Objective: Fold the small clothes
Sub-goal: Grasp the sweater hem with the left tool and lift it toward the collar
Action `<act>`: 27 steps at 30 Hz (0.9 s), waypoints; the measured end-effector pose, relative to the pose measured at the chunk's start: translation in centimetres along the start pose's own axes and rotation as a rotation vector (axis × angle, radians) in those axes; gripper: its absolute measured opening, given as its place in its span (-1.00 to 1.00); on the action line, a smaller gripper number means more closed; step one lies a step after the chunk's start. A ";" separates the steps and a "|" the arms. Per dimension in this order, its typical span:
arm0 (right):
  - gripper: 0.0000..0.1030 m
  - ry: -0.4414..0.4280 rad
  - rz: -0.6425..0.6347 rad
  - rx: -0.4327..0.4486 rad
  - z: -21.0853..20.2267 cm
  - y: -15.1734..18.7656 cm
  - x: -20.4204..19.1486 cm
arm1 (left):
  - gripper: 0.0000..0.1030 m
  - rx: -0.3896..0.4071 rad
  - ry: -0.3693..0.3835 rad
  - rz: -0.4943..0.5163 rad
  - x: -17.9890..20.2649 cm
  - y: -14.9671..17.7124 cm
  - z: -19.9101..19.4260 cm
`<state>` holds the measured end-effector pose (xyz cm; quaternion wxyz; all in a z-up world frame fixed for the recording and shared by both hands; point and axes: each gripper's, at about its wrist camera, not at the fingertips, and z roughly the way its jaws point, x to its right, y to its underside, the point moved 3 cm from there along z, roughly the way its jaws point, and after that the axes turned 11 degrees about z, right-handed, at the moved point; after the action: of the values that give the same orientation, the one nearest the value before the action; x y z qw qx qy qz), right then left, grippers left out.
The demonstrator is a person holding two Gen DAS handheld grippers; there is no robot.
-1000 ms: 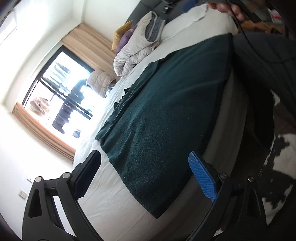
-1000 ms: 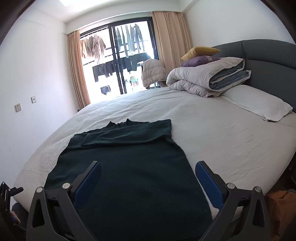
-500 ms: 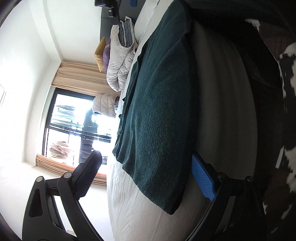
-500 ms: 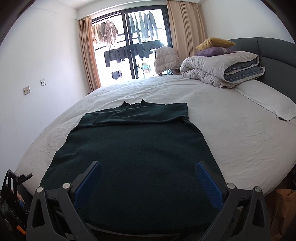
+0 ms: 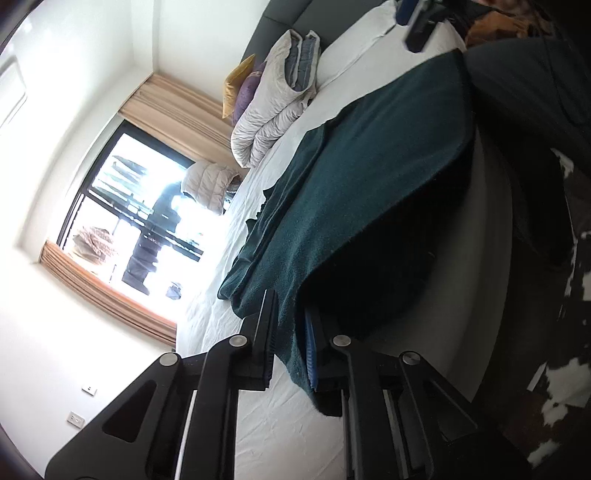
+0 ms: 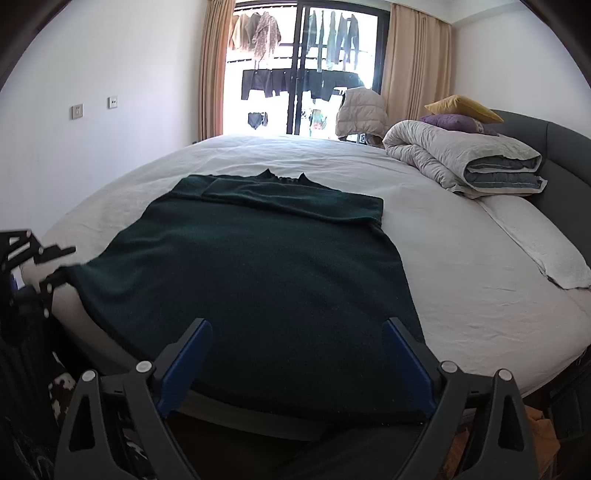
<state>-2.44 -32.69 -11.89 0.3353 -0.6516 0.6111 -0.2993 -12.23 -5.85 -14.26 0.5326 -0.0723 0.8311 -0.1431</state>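
Left gripper point(image 5: 290, 332) is clamped on the near-left corner of the dark green sweater point(image 5: 354, 192) — its jaws have just been closing, and cloth now sits pinched between the black finger point(image 5: 266, 325) and the blue pad point(image 5: 309, 347). In the left wrist view the room is rolled sideways: the sweater's hem edge lifts off the bed point(image 5: 280, 417) at the pinched corner, w/ a dark shadowed hollow under the raised fabric. Rest of the sweater lies flat on the white sheet, running away toward the folded duvet point(image 5: 273, 110) and the yellow and purple cushions point(image 5: 240, 88) by the grey headboard. Window point(image 5: 140, 229) w/ tan curtains is blown out bright. Far top, a blurred bit of the right gripper point(image 5: 417, 22) shows past the sweater's other corner. Cowhide-pattern rug point(image 5: 565, 325) shows at the bed's foot.

Right wrist view: right gripper point(image 6: 295, 365) stands wide — jaws have just been closing a little, but both blue pads are apart and nothing is pinched. They hang over the hem at the bed's near edge, toward the sweater's point(image 6: 266, 266) right corner; whether they touch cloth, can't tell. Sweater is spread front-down-the-bed, collar pointing at the window point(image 6: 306, 62), a sleeve folded across the upper part. At far left the left gripper point(image 6: 55, 266) holds the stretched-out corner. Duvet point(image 6: 461, 158) and a white pillow point(image 6: 535, 243) sit well apart to the right.
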 end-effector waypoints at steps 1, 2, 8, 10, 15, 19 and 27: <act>0.77 0.004 -0.023 -0.010 -0.2 0.4 0.0 | -0.87 -0.002 0.005 -0.019 -0.6 -0.1 0.1; 0.73 0.007 -0.047 -0.020 -0.3 0.7 -0.1 | -0.88 -0.006 0.007 -0.042 -1.2 -0.2 0.1; 0.54 0.047 -0.159 -0.072 -0.1 2.7 -0.3 | -0.93 -0.009 0.005 -0.173 -4.9 -0.5 -0.2; 0.54 0.043 -0.194 -0.077 0.1 2.9 -0.6 | -0.94 -0.015 0.005 -0.178 -5.4 -0.5 -0.6; 0.52 0.024 -0.253 -0.094 0.8 3.7 -1.9 | -0.93 0.005 0.041 -0.023 -2.2 0.1 -0.9; 0.52 0.000 -0.233 -0.108 1.1 4.0 -2.4 | -0.91 -0.041 0.085 0.112 1.6 2.2 -1.0; 0.52 -0.030 -0.171 -0.100 1.5 3.3 -2.8 | -0.83 -0.121 0.182 0.257 4.0 7.2 -2.6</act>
<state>-3.42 -29.87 -15.38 0.2848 -0.7217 0.5622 -0.2862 -16.06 0.34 -18.98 0.4636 0.0157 0.8854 -0.0295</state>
